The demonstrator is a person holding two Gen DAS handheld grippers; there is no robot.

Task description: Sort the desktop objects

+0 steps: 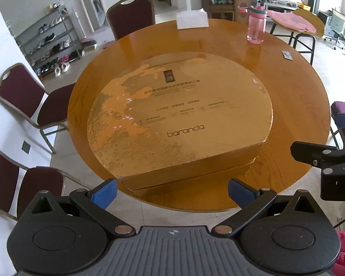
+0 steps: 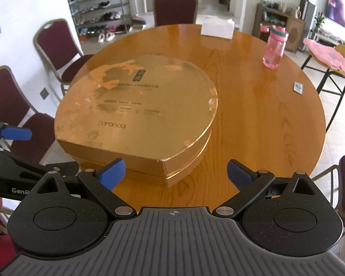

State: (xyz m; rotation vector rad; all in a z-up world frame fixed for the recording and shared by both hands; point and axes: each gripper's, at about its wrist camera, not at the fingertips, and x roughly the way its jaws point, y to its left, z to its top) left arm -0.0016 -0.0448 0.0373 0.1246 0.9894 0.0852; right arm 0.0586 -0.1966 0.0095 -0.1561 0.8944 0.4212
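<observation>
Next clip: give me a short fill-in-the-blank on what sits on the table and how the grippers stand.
1. The gold box has its lid ____.
2. The water bottle is coloured ____.
3. Both the left gripper and the right gripper are ____, holding nothing.
4. The white box sits at the table's ____ edge.

Missing words: shut; pink; open; far

At the centre of your view lies a gold box of glossy, scuffed foil-faced card on a lacquered wood table, with a clear pink plastic bottle upper right, and matt black plastic grippers with textured blue pads along the bottom.
</observation>
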